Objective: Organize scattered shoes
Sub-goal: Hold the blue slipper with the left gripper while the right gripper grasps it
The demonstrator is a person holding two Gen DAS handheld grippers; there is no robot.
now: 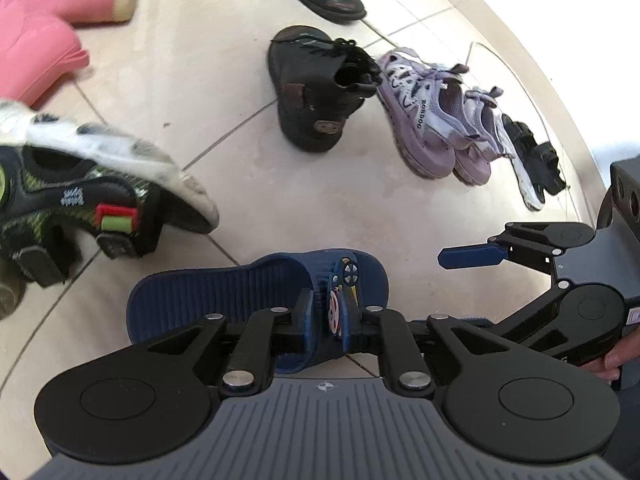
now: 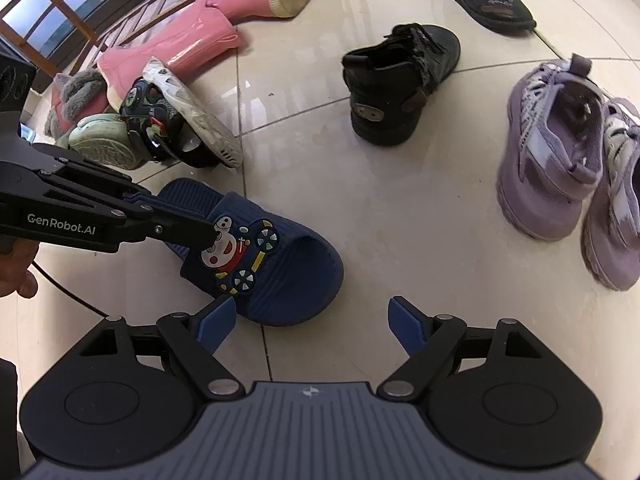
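Left gripper jaws pinch the ribbed navy slipper's cartoon-car strap on the glossy cream tile floor. Right gripper jaws are spread, empty, beside its toe. Bare tiles separate it from lilac mesh sneakers.

Navy ribbed slipper with cartoon car patch, lilac sneakers, black boot, pink boots.
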